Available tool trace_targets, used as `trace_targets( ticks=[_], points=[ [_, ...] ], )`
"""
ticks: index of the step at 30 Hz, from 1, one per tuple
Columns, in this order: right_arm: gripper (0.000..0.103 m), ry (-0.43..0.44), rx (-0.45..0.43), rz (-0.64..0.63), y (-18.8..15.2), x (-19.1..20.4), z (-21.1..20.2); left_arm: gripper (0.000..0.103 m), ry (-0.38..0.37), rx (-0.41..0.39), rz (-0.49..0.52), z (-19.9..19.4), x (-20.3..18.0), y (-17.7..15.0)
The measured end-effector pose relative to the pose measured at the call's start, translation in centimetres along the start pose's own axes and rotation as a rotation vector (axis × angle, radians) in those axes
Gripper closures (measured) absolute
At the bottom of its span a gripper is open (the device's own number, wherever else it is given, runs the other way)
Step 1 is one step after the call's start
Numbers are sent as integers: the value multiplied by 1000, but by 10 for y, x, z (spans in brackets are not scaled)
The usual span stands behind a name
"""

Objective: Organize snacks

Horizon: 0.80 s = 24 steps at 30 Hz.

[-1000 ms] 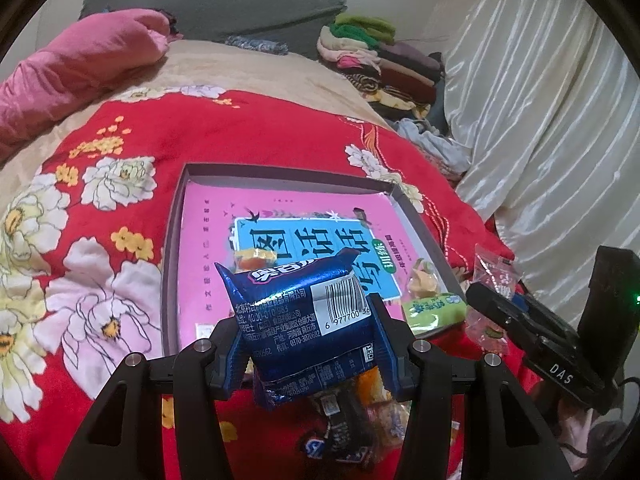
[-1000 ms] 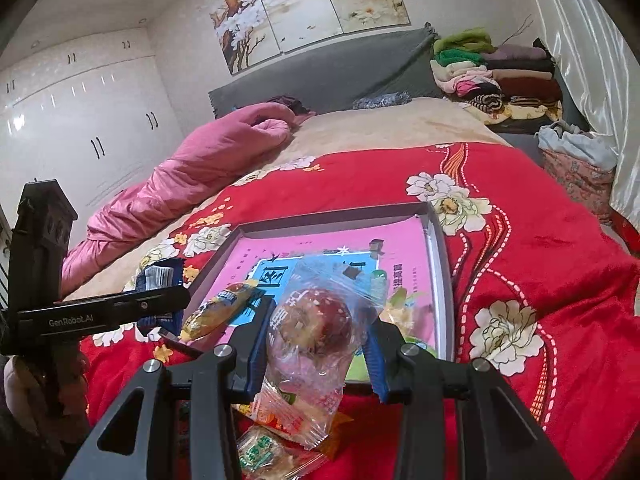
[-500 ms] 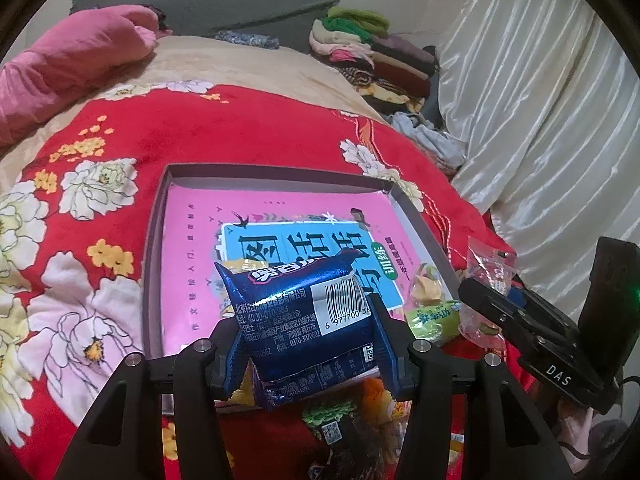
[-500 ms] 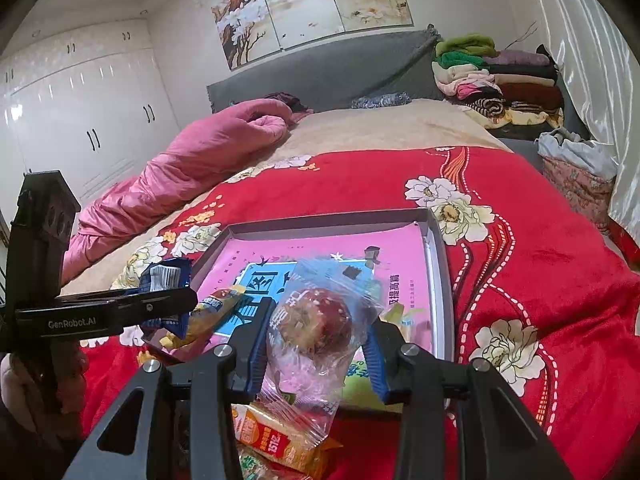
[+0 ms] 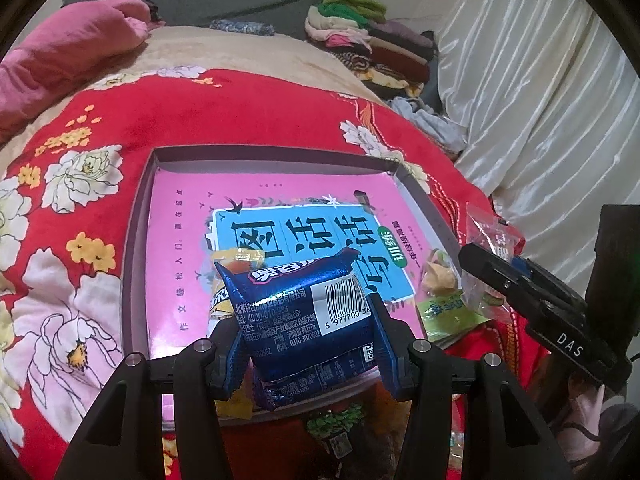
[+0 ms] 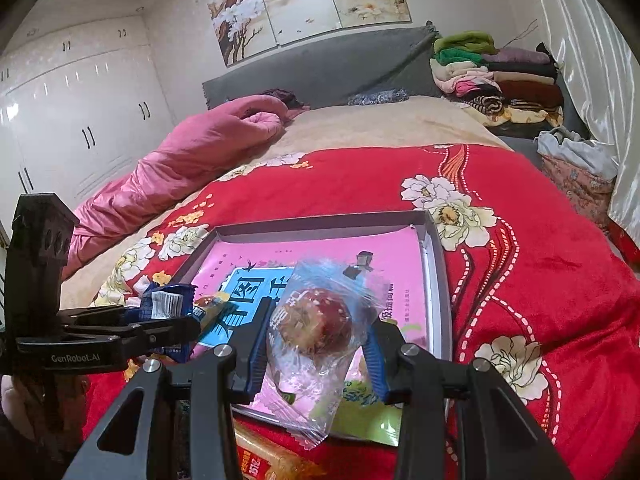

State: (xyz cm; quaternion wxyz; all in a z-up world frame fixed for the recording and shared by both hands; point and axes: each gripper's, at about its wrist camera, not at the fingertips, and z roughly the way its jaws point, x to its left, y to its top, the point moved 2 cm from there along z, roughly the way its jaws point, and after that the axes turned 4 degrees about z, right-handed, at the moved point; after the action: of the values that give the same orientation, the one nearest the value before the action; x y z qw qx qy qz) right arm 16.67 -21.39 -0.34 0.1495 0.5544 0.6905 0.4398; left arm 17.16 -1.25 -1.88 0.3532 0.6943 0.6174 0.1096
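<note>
Left wrist view: the left gripper (image 5: 306, 332) clamps a blue snack packet (image 5: 298, 312) over the tray's (image 5: 138, 248) near edge, likely for dropping in; the right gripper (image 6: 316, 344) likewise pinches a clear-wrapped pastry (image 6: 314, 320) above it.

A home bedroom: bed (image 6: 400, 128), white wardrobe (image 6: 80, 112), folded clothes (image 6: 496, 76).

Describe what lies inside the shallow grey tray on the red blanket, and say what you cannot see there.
A pink book lines the grey tray; a green packet and a clear-wrapped yellow sweet lie on it. The held blue packet hides most of a yellow-wrapped snack.
</note>
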Motion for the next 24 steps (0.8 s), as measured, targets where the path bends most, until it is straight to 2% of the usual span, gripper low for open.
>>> trace_targets(
  ticks=[24],
  points=[
    [61,12,114,-46,-13,4,34,48,-15,71,104,31,-13,-6]
  ],
)
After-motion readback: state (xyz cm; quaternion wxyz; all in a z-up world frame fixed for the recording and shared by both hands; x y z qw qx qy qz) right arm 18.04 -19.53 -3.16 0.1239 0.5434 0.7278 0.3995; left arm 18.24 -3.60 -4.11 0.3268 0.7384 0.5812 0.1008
